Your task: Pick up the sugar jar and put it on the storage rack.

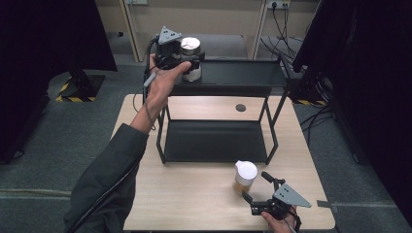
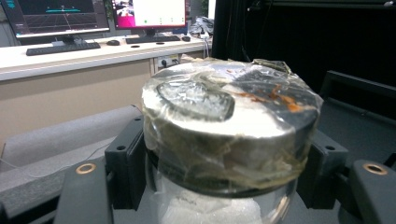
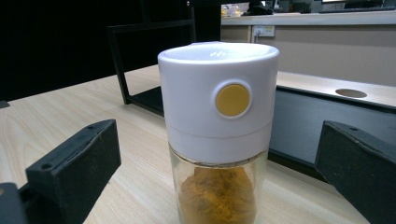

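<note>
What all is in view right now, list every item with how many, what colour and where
Jar with silver lid: one, clear glass with white contents, lid wrapped in clear film, at the left end of the rack's top shelf, clamped in the left gripper.
Spice jar: one, white cap with a yellow button, orange powder inside, on the table ahead of the right gripper.
Rack: one, black, two shelves, at the back of the table.
Table: one, light wood.
Monitors: two, on a desk far behind.
Left gripper: black, shut on the jar.
Right gripper: black, jaws open either side of the spice jar, apart from it.
</note>
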`<move>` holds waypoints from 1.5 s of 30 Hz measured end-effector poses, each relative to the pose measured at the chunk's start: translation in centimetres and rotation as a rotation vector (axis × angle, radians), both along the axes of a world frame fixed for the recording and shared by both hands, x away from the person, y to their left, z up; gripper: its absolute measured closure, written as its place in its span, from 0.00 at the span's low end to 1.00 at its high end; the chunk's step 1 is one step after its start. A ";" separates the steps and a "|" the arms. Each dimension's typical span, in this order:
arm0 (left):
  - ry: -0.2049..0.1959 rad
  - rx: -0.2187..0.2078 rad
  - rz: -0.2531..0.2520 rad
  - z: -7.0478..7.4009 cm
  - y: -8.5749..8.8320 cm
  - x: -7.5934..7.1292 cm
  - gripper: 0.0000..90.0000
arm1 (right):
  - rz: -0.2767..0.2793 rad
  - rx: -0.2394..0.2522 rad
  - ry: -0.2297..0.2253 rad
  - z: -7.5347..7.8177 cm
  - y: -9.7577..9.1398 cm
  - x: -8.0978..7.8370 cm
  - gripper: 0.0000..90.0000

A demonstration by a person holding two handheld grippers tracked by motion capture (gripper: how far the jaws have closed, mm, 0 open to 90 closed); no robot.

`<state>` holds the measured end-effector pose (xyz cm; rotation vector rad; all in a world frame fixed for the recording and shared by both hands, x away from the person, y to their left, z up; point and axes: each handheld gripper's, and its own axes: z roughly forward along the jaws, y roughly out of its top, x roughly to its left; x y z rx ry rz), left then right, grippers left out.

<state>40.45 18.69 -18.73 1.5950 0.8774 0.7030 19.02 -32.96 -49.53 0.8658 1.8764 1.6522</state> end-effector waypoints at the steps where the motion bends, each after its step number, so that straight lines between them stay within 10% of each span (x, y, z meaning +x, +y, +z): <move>1: -0.001 0.001 0.002 0.0 -0.1 0.0 0.34 | 0.000 0.000 0.000 0.0 0.0 0.0 0.01; 7: -0.012 -0.017 0.018 -0.4 -0.2 -0.2 0.34 | 0.002 0.002 0.001 0.0 0.0 0.0 0.01; 17: -0.005 -0.038 0.050 -0.6 -0.4 -1.5 0.01 | 0.004 0.004 0.001 0.0 0.0 0.0 0.01; 45: -0.050 -0.084 -0.019 -3.3 0.7 -6.4 0.00 | 0.012 -0.002 0.003 0.0 0.1 0.0 0.01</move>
